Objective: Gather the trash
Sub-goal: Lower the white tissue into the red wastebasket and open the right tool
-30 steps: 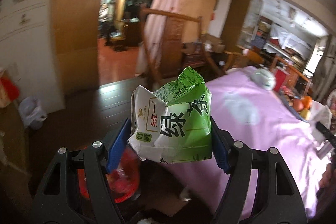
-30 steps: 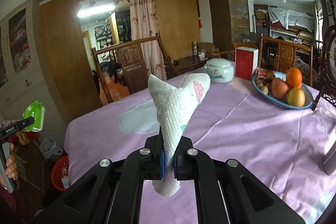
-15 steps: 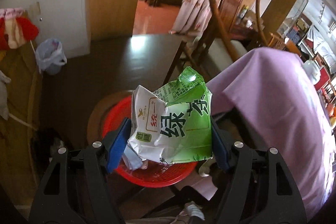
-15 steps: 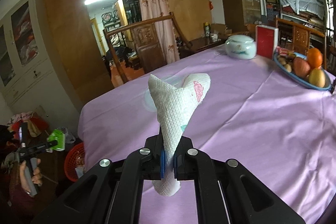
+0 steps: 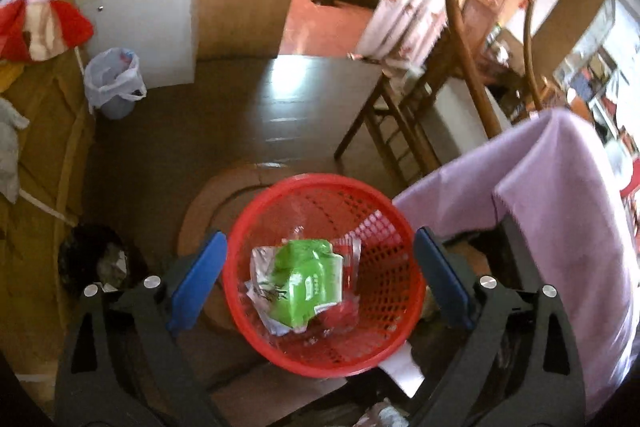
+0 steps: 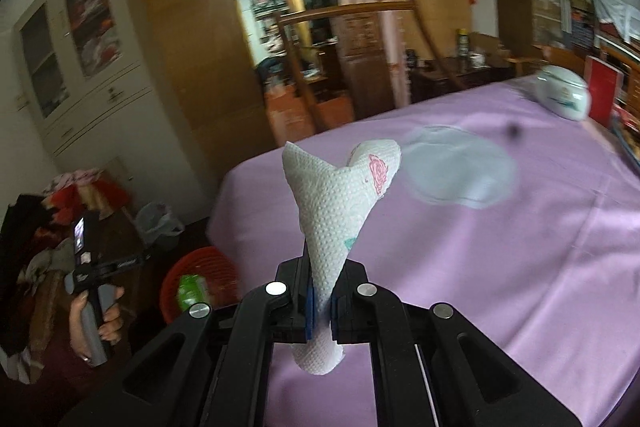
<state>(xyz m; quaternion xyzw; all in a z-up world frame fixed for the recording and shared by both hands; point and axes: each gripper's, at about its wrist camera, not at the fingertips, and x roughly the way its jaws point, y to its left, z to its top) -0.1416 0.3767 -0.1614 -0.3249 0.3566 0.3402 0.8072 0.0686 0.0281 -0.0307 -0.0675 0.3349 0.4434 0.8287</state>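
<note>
Left wrist view: the left gripper (image 5: 320, 281) points down over the red basket (image 5: 384, 227) on the floor beside the table's purple cloth (image 5: 560, 211). Its jaws are opening, spread wide, with nothing between the pads. The green packet (image 5: 306, 281) lies inside the basket among other wrappers.

Right wrist view: the right gripper (image 6: 321, 311) is clamped tight on a crumpled paper towel (image 6: 336, 203), held above the cloth-covered table. At lower left, a hand (image 6: 94, 323) grips the other tool's handle near the basket.
</note>
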